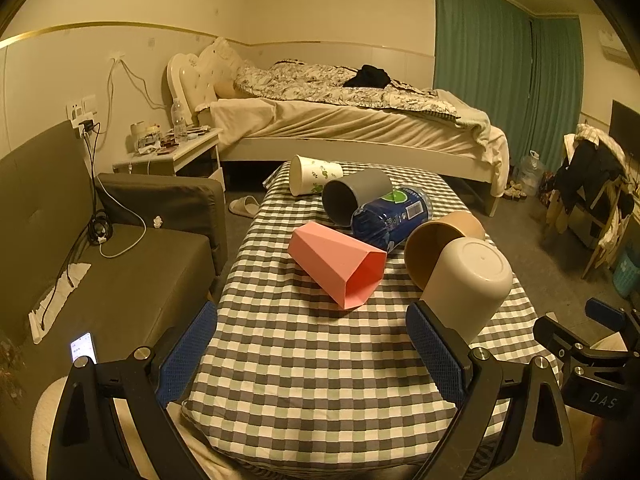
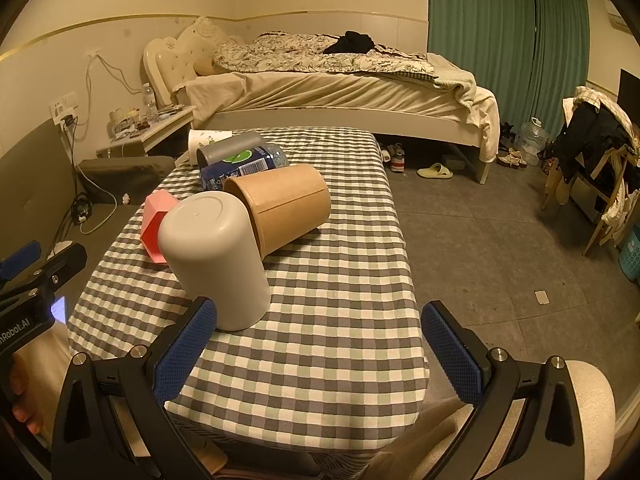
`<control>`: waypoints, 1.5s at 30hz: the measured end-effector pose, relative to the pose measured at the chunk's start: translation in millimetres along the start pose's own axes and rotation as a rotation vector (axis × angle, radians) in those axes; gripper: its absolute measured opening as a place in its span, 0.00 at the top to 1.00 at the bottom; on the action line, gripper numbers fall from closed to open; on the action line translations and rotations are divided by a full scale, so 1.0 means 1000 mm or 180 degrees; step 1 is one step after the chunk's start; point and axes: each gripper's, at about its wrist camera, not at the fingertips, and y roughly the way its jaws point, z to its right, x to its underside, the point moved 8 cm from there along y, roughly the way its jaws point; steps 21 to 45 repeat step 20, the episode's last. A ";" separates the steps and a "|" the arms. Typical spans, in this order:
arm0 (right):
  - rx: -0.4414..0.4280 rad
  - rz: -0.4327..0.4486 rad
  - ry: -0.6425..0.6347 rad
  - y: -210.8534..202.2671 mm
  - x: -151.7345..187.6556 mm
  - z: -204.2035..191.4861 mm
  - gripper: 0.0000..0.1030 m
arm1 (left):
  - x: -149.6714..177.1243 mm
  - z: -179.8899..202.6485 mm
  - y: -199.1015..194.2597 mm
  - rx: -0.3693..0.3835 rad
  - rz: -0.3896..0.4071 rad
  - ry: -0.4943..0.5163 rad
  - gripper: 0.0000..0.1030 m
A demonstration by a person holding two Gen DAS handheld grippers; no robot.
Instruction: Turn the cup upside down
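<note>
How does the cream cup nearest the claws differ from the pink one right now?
The cream cup is round and stands mouth-down with its flat base on top; the pink cup is angular and faceted and lies on its side with its mouth open toward the camera. The cream cup sits closer to both claws, the pink cup farther in and to the left. Both rest on the checkered cloth, held by neither claw.

Unmade bed (image 1: 352, 120), green curtains (image 1: 504, 76), cluttered nightstand (image 1: 176, 152), phone (image 1: 84, 348) on sofa (image 1: 132, 280).
</note>
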 end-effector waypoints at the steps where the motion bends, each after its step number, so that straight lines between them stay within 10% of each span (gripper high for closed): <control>1: 0.0001 0.0001 0.0000 0.000 0.000 0.000 0.01 | 0.000 0.000 0.000 -0.0001 -0.0001 0.0001 0.05; 45: 0.0004 -0.0008 -0.0001 0.000 0.001 0.000 0.01 | -0.001 -0.001 0.000 0.0002 0.0005 -0.0011 0.05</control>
